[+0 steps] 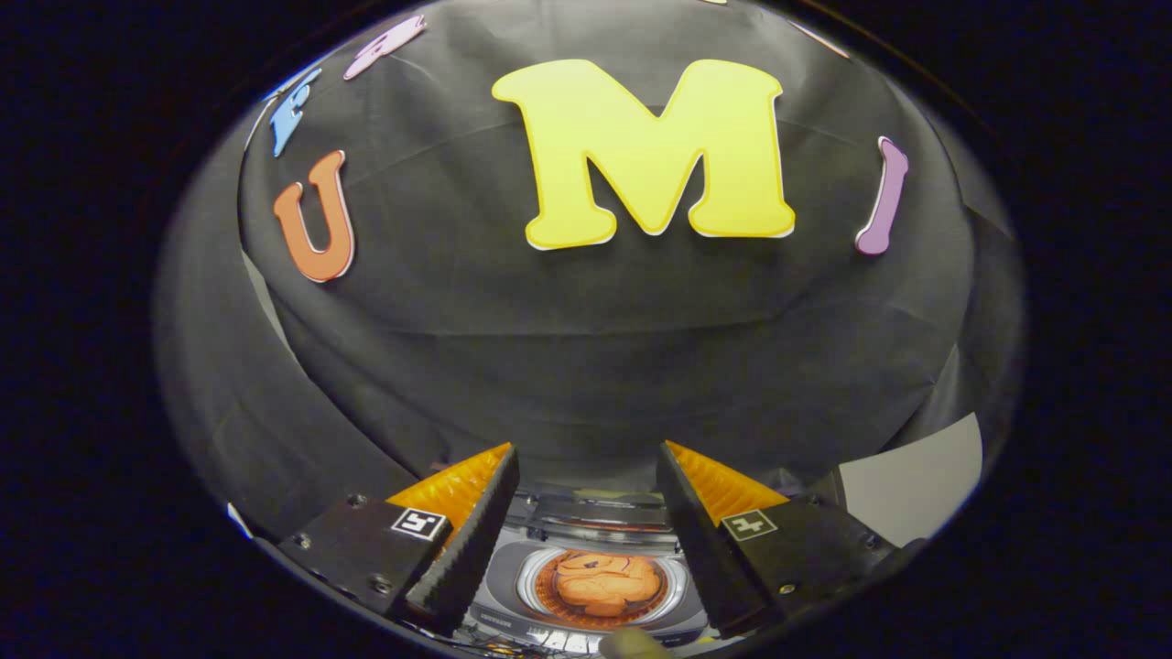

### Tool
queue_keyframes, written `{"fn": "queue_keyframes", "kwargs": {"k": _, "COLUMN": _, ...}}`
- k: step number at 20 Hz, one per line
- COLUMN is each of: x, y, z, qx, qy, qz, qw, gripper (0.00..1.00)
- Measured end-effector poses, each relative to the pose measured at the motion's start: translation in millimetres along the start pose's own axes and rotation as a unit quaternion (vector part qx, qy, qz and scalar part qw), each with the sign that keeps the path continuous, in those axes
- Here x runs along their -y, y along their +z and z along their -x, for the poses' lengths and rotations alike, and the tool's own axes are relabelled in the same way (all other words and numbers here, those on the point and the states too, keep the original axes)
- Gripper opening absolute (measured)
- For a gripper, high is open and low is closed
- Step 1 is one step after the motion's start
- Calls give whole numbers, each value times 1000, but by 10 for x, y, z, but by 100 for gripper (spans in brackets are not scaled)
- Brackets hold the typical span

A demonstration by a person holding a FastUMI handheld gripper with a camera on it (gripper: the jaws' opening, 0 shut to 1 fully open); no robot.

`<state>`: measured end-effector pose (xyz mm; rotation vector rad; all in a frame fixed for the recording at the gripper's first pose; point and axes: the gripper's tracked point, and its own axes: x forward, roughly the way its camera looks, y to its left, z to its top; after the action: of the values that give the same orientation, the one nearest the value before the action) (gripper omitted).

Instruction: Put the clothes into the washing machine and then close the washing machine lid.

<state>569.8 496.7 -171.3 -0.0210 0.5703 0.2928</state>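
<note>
Clothes already lie in the washer drum, seen between the gripper jaws, which stand apart and empty. Closing the lid looks next.

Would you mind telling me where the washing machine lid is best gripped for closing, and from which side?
Probably by its free upper edge, reached from the front over the drum. The lid stands raised behind the washing machine opening, hinged at the back, so that edge swings forward and down. The clothes already lie inside. The gripper hangs open above, holding nothing.
</note>
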Motion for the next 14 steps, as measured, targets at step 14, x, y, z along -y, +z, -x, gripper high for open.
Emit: {"fn": "queue_keyframes", "kwargs": {"k": 14, "x": 114, "y": -194, "z": -818, "qx": -60, "qy": -38, "qz": -21, "qw": 997, "gripper": 95}}
